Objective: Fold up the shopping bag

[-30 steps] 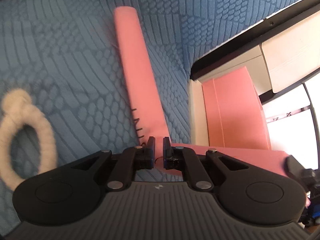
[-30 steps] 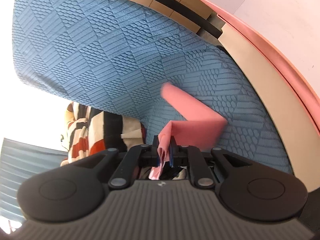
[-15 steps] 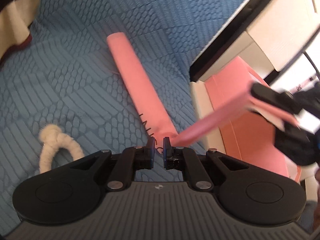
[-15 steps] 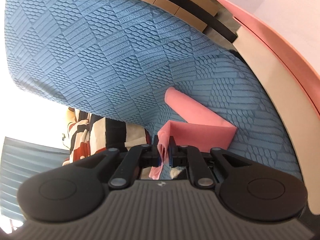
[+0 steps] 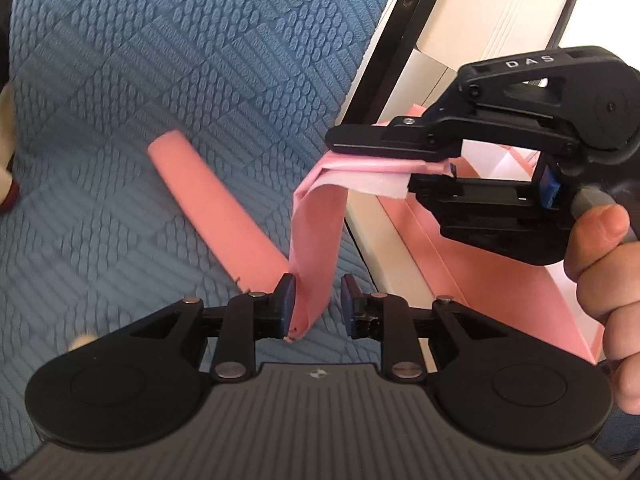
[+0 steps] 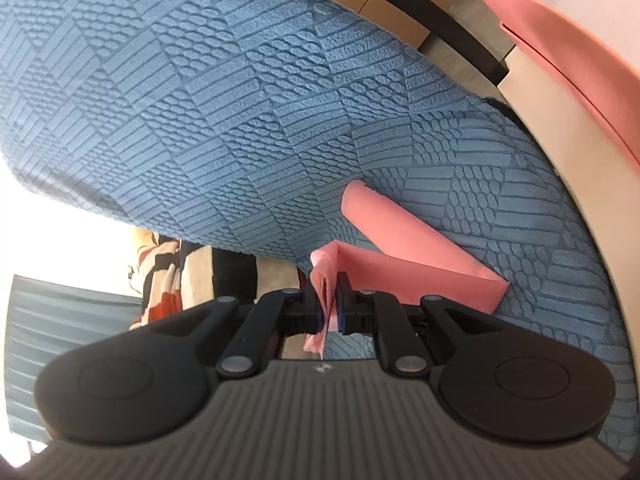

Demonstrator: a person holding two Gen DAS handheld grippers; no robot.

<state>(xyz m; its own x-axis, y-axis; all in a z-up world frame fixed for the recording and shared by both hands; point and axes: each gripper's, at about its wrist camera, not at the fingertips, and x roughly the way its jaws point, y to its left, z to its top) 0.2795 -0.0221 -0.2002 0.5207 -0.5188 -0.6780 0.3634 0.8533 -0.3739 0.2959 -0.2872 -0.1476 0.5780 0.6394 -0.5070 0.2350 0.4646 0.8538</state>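
The pink shopping bag, folded into a long narrow strip, lies slanted on the blue textured cover. Its near end bends upward. My left gripper is open, and the bent part of the strip stands loose between its fingers, against the left pad. My right gripper is up to the right in a person's hand, shut on the lifted end of the strip. The right wrist view shows my right gripper clamped on bunched pink fabric, with the rest of the bag folded back on the cover.
A beige and white cabinet with a dark edge borders the cover on the right. A flat pink sheet lies beside it. Striped fabric shows past the cover's edge.
My left gripper was shut on the strip's near end and has opened. My right gripper has carried the other end up and over into the left wrist view.
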